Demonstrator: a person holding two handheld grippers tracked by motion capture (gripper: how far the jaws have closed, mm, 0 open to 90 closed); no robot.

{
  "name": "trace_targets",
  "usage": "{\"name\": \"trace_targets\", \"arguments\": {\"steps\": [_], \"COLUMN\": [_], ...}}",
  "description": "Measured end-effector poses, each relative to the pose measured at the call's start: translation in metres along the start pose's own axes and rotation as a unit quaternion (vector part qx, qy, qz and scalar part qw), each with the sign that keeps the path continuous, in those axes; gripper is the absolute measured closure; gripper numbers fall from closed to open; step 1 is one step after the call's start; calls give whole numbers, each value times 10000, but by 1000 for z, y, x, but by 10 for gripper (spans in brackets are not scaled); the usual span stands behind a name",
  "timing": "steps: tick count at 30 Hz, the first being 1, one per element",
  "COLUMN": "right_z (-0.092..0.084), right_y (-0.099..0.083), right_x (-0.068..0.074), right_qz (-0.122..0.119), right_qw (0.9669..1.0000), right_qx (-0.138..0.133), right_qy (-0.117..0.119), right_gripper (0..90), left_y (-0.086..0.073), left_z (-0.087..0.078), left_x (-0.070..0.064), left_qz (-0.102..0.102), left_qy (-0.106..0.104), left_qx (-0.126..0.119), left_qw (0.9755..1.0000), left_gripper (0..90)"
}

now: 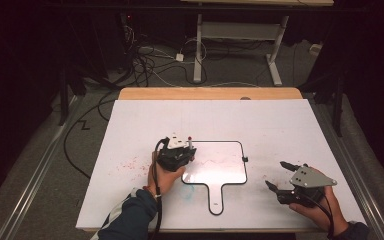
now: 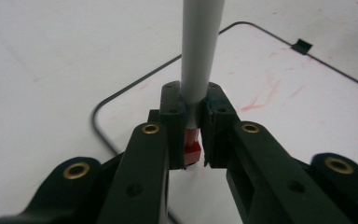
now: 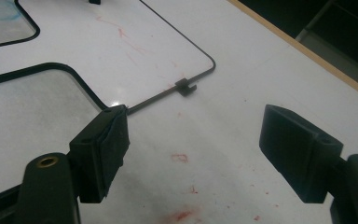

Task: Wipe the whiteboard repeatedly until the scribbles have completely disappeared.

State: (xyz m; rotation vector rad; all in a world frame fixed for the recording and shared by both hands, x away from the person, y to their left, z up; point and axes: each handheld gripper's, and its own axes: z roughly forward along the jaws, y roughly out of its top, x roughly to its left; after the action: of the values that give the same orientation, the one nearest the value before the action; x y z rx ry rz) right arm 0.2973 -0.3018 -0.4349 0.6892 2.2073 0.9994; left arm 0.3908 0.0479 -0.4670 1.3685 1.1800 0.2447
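Note:
A small whiteboard (image 1: 220, 162) with a black rim and a handle lies flat mid-table, faint red strokes on it. My left gripper (image 1: 178, 154) is at its left edge, shut on a grey marker (image 1: 190, 144) that stands up between the jaws. In the left gripper view the marker (image 2: 200, 46) runs out from the left gripper (image 2: 194, 95), with a red part low between the fingers and the whiteboard (image 2: 279, 88) beyond. My right gripper (image 1: 278, 175) is open and holds nothing, right of the board. The right gripper (image 3: 196, 140) looks across the whiteboard's rim (image 3: 158, 97).
A white sheet (image 1: 130, 130) covers the table and carries red specks (image 1: 130, 164) and a blue smudge (image 1: 187, 190). A wooden table edge (image 1: 210, 93) shows at the back. Beyond it are floor cables (image 1: 145, 60) and a desk frame (image 1: 198, 45).

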Motion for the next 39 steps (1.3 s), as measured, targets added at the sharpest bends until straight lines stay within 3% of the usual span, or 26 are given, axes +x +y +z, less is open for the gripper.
{"name": "trace_targets", "arguments": {"steps": [4, 7, 17, 23, 28, 32, 35, 39], "right_z": [0, 2, 3, 2, 1, 1, 0, 0], "right_y": [1, 2, 1, -1, -1, -1, -1, -1], "right_x": [0, 2, 1, 1, -1, 0, 0, -3], "right_qz": [12, -16, -17, -23, 15, 11, -10, 37], "right_qw": [10000, 10000, 10000, 10000, 10000, 10000, 10000, 9999], "right_qx": [0, 7, 16, 24, 20, 14, 12, 6], "right_qy": [9, 34, 66, 74, 66, 67, 64, 102], "right_gripper": [246, 246, 246, 246, 246, 247, 247, 249], "left_y": [4, 1, -24, -35, -35, -36, -42, -41], "left_z": [-1, 6, 49, 73, 86, 91, 87, 84], "left_x": [10, 3, -61, -94, -100, -106, -115, -112], "left_qz": [-156, -200, -33, 245, 282, 109, 340, 347], "left_qy": [58, -80, -727, -891, -844, -918, -1041, -935], "left_qx": [-167, -181, 135, 322, 313, 355, 451, 442], "left_qw": [9997, 9996, 9973, 9952, 9955, 9951, 9930, 9940], "left_gripper": [791, 790, 790, 790, 790, 790, 790, 791]}}
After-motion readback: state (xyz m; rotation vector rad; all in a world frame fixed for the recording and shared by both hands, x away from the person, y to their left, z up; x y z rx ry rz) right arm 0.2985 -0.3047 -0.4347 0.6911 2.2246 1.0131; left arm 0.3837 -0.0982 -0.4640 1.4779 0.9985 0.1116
